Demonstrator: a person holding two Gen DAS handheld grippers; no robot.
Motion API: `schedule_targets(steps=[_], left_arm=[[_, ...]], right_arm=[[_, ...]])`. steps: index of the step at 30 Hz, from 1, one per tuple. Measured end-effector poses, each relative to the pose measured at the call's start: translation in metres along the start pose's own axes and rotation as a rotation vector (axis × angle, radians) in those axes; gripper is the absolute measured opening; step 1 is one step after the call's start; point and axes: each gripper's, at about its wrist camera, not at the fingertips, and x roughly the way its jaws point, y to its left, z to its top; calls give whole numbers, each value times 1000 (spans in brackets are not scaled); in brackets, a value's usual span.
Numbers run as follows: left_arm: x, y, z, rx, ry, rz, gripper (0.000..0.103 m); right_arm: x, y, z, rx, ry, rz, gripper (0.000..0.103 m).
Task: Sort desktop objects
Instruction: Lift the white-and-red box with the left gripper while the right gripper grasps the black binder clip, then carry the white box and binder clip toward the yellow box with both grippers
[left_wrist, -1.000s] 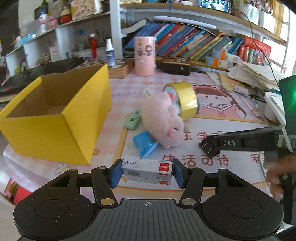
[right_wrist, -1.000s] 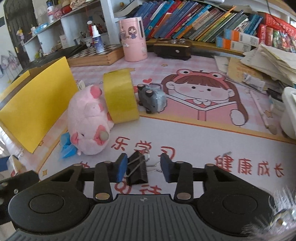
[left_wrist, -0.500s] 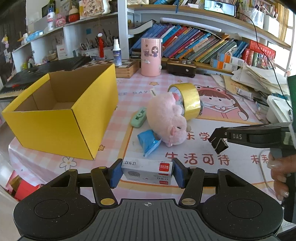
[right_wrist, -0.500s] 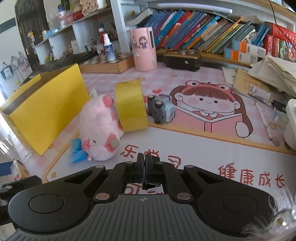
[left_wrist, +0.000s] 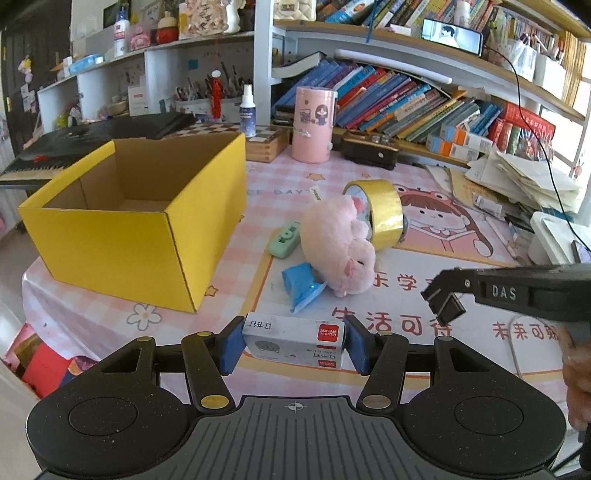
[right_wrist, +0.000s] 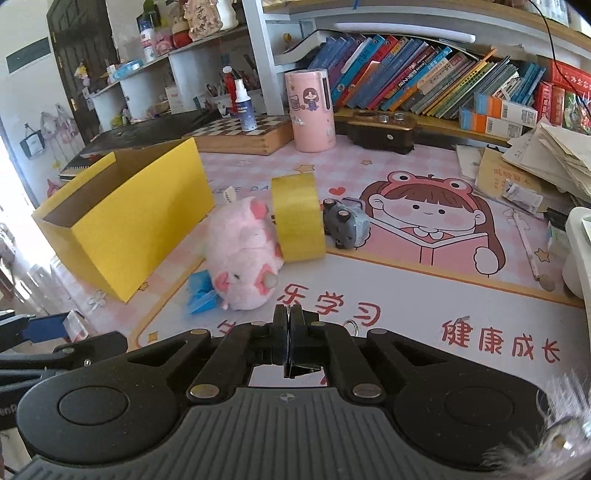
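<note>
Left tool (left_wrist: 294, 345): clamped on the white staple box (left_wrist: 294, 341), held off the worktop (left_wrist: 406, 317) as a second ago. Right tool (right_wrist: 287, 339): jaws, a second ago apart beside the black binder clip (left_wrist: 445, 306), are now pressed fully together on it; clip is seen lifted clear of the worktop. Yellow box (left_wrist: 147, 236) is seen open at left. Pink plush pig (left_wrist: 338, 245), gold tape roll (left_wrist: 384, 214) and blue packet (left_wrist: 301, 288) are unmoved.

Black speckled left gripper (left_wrist: 294, 345), blue pads (left_wrist: 232, 345), brass screws, "DAS" marking
</note>
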Motion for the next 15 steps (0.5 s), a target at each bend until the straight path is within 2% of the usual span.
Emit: schedule_targets(steps=[8, 15], left_arm=[[-6, 15, 2, 38, -33, -29, 55], [-23, 35, -2, 135, -70, -82, 55]], right_arm=[[-16, 22, -9, 1, -14, -34, 2], [-25, 53, -18, 59, -18, -70, 2]])
